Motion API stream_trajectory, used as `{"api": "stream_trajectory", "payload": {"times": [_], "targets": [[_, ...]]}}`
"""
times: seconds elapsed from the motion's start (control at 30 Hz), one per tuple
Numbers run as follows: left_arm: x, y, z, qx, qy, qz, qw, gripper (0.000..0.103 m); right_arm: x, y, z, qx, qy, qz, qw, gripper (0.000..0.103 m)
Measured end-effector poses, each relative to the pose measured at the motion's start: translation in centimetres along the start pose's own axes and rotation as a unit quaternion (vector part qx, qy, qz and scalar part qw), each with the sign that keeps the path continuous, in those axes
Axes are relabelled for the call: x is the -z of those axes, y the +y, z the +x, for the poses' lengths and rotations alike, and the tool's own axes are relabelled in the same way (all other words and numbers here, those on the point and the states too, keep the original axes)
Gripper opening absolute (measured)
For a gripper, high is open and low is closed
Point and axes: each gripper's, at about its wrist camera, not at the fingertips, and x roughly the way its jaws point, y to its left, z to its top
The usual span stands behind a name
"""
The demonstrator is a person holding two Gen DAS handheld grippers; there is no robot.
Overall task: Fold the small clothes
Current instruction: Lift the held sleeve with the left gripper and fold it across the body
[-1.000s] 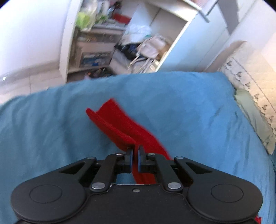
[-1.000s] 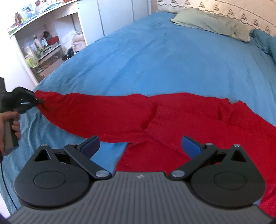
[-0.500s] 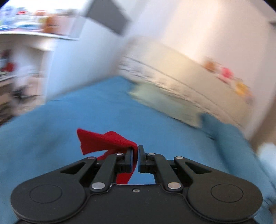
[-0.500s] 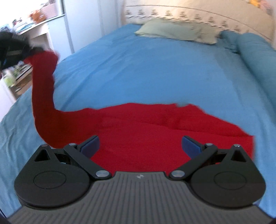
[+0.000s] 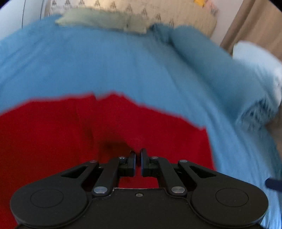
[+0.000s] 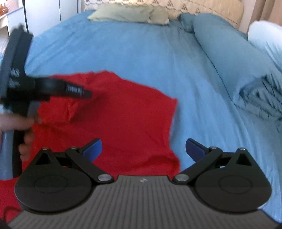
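A red knit garment [image 5: 52,132] lies spread on the blue bed cover [image 5: 123,61], motion-blurred. My left gripper [image 5: 138,156] is shut, low over the garment's middle, with the red sleeve pinched between its jaws. From the right wrist view the left gripper [image 6: 88,94] comes in from the left, held by a hand [image 6: 17,121], and the sleeve folds over the garment [image 6: 132,114] under it. My right gripper [image 6: 143,142] is open with nothing between its blue pads [image 6: 95,148], above the garment's near right part.
A green pillow [image 6: 126,14] lies at the headboard. A rolled blue duvet [image 6: 229,58] and a white pillow [image 6: 264,35] run along the right side. White furniture [image 6: 10,19] stands far left. Bare blue cover [image 6: 141,52] stretches beyond the garment.
My left gripper swung the sleeve from the bed's left edge up and across onto the garment's body, rolling as it went. The right gripper shifted rightward along the garment, still open.
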Motion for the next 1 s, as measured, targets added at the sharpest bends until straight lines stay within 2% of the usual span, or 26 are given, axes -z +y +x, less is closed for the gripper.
{"api": "stream_trajectory", "payload": {"times": [0.13,0.2,0.23,0.27,0.33,0.57,0.7,0.77,0.83,0.97,1.0], "targets": [[1.1,-0.9,1.0,-0.01,0.02,0.015,0.9996,0.008,1.6,-1.6,0.8,-0.001,0.015,0.003,1.0,0.103],[0.8,-0.8,0.5,-0.014,0.016,0.013,0.9997,0.034,1.6,-2.1,1.0,-0.003,0.015,0.005,1.0,0.103],[0.5,-0.6,-0.2,-0.018,0.009,0.01,0.9997,0.066,1.6,-2.5,1.1,-0.006,0.014,0.005,1.0,0.103],[0.5,0.3,-1.2,-0.026,0.0,0.007,0.9996,0.087,1.5,-2.5,0.9,-0.009,0.012,0.004,1.0,0.103],[0.1,1.2,-3.7,-0.047,-0.023,0.003,0.9986,0.097,0.9,-2.4,0.8,-0.011,0.005,-0.005,1.0,0.103],[-0.6,7.4,-10.7,-0.149,-0.029,-0.019,0.9883,0.098,-3.0,2.3,1.5,-0.051,-0.018,-0.069,0.996,0.103],[-0.3,10.7,-12.8,-0.18,-0.023,-0.042,0.9826,0.098,-5.2,7.1,3.4,-0.058,-0.042,-0.141,0.987,0.103],[0.1,11.8,-13.1,-0.188,-0.019,-0.051,0.9807,0.098,-6.1,9.4,5.0,-0.055,-0.044,-0.178,0.982,0.095],[0.8,12.8,-13.6,-0.195,-0.017,-0.06,0.9789,0.098,-6.8,11.6,6.8,-0.056,-0.038,-0.213,0.975,0.079],[1.4,13.8,-14.1,-0.194,-0.013,-0.091,0.9766,0.098,-7.5,14.3,9.8,-0.056,-0.015,-0.262,0.963,0.064],[1.4,13.9,-14.1,-0.192,-0.012,-0.098,0.9764,0.098,-7.5,14.9,10.5,-0.051,-0.008,-0.273,0.961,0.05]]}}
